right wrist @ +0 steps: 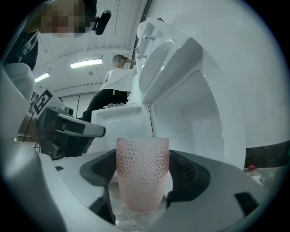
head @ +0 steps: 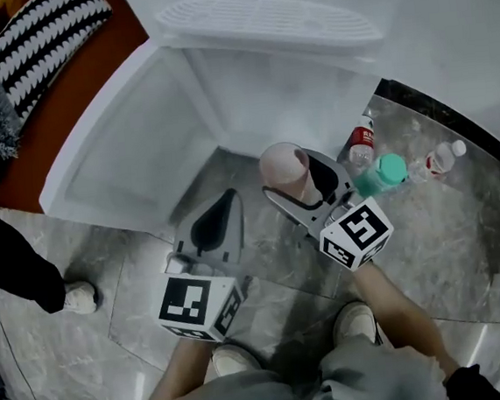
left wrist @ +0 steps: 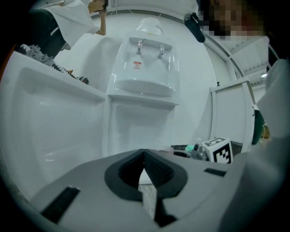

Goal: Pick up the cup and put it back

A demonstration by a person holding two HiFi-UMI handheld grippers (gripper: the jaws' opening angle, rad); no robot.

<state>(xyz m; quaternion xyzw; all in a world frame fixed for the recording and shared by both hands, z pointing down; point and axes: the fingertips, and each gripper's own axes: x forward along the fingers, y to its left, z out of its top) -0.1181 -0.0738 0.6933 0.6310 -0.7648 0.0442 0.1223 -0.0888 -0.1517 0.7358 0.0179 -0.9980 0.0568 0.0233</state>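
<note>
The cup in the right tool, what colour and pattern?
Pale pink cup, dimpled all over; right gripper view shows it best.

- My right gripper [head: 306,185] clasps the pink cup [head: 282,172], upright, near centre.
- My left gripper [head: 223,208] sits at 8 o'clock from it, jaws together.
- A green-capped bottle [head: 381,175] is at 3 o'clock.

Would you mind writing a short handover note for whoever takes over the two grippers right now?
Left gripper: jaws together, empty, low beside the right one.
Right gripper: shut on the pink cup, which stands upright between the pads.
Position: the cup is in front of the open white cabinet.
Done: cup gripped; whether it is off the ground is unclear.
Left: set it back in place and release.
</note>
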